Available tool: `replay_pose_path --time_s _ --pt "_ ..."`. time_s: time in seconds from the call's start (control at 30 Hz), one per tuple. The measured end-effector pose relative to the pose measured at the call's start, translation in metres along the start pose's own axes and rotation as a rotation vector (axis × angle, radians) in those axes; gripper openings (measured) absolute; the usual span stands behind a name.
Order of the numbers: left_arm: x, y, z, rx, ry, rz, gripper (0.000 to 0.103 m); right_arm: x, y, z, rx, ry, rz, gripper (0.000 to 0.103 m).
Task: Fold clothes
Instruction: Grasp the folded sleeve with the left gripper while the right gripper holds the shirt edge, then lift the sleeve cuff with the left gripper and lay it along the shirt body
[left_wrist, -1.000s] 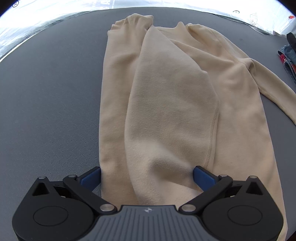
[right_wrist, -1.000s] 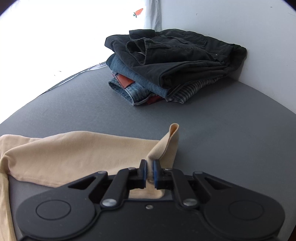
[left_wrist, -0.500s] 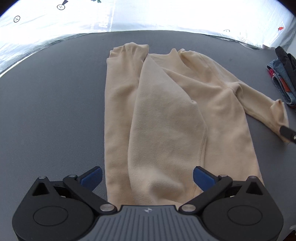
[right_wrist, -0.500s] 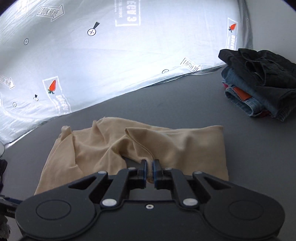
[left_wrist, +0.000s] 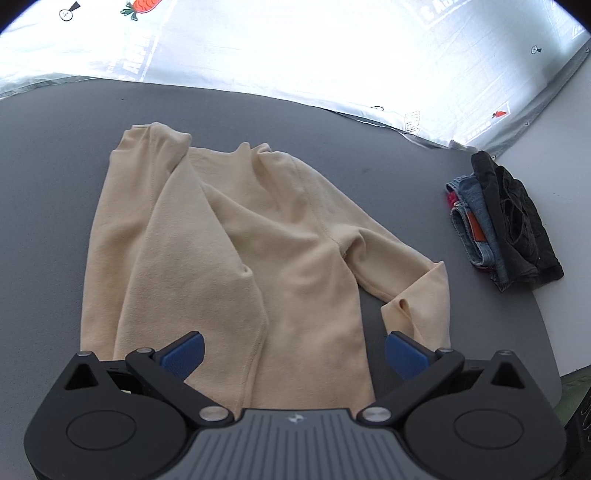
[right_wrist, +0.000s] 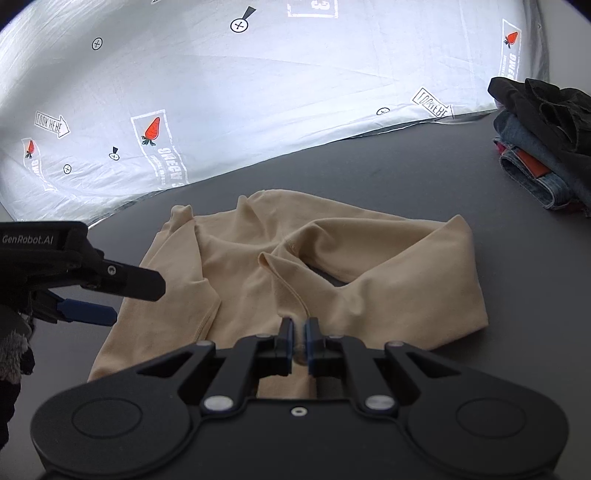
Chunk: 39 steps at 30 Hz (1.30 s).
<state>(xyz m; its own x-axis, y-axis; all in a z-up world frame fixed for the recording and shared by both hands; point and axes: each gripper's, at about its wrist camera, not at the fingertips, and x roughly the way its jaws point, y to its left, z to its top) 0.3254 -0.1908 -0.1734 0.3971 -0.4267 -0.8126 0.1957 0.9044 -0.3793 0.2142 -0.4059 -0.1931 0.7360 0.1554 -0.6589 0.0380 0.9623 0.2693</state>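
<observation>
Lying on the grey counter (left_wrist: 55, 155), the cream sweater (left_wrist: 236, 258) has one sleeve folded across its body. Soft, light and limp by the look of it, it is best pinched at a cuff or hem. The right gripper (right_wrist: 299, 338) is clamped on the other sleeve's cuff; the left gripper (left_wrist: 293, 350) is spread wide over the hem. Only the left view shows the folded stack (left_wrist: 502, 225) whole, at 3 o'clock.

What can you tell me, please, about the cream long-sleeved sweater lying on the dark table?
The cream long-sleeved sweater looks like soft fleecy knit. It lies flat on the dark grey table, collar away from the cameras, one sleeve already folded across the body. The other sleeve is doubled back toward the body, its end pinched in the shut right gripper. The open left gripper hovers at its hem.
</observation>
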Motion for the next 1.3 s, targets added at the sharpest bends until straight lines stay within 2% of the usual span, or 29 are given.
replay_pose_path --time_s 0.23,0.33,0.53,0.6,0.67,0.7,0.73,0.77,0.97,1.1,1.23,1.27,1.3 --pt "0.016 -0.024 0.006 0.002 0.023 -0.091 0.103 -0.004 -0.003 -0.005 0.004 0.002 -0.011 0.007" --pt "0.031 -0.032 0.005 -0.011 0.068 -0.131 0.103 -0.005 -0.001 -0.006 -0.016 -0.003 -0.012 0.007" --pt "0.069 -0.059 0.003 0.031 0.166 -0.146 0.101 -0.012 0.000 -0.004 -0.032 -0.019 0.018 0.007" --pt "0.076 -0.069 0.005 0.054 0.176 -0.136 0.088 -0.013 0.000 -0.004 -0.032 -0.020 0.033 0.007" --pt "0.079 -0.075 0.004 0.083 0.182 -0.107 0.050 -0.014 0.000 -0.004 -0.037 -0.019 0.036 0.007" --pt "0.081 -0.079 0.004 0.101 0.187 -0.091 0.042 -0.015 0.000 -0.004 -0.043 -0.019 0.031 0.007" --pt "0.081 -0.081 0.003 0.116 0.184 -0.088 0.021 -0.016 0.001 -0.004 -0.049 -0.021 0.025 0.007" --pt "0.081 -0.083 0.002 0.132 0.182 -0.085 0.011 -0.017 0.001 -0.005 -0.052 -0.021 0.020 0.007" --pt "0.067 -0.094 0.003 0.206 0.111 -0.075 0.006 -0.025 0.002 -0.016 -0.046 0.016 -0.014 0.011" --pt "0.053 -0.090 0.015 0.202 0.059 -0.067 0.005 -0.032 0.002 -0.028 -0.038 0.055 -0.044 0.018" --pt "0.037 -0.082 0.034 0.178 -0.002 -0.042 0.005 -0.040 0.002 -0.039 -0.031 0.094 -0.074 0.019" --pt "0.033 -0.080 0.040 0.171 -0.018 -0.035 0.005 -0.041 0.002 -0.042 -0.030 0.103 -0.081 0.022" --pt "0.029 -0.078 0.045 0.164 -0.033 -0.027 0.005 -0.044 0.002 -0.047 -0.027 0.116 -0.090 0.030"
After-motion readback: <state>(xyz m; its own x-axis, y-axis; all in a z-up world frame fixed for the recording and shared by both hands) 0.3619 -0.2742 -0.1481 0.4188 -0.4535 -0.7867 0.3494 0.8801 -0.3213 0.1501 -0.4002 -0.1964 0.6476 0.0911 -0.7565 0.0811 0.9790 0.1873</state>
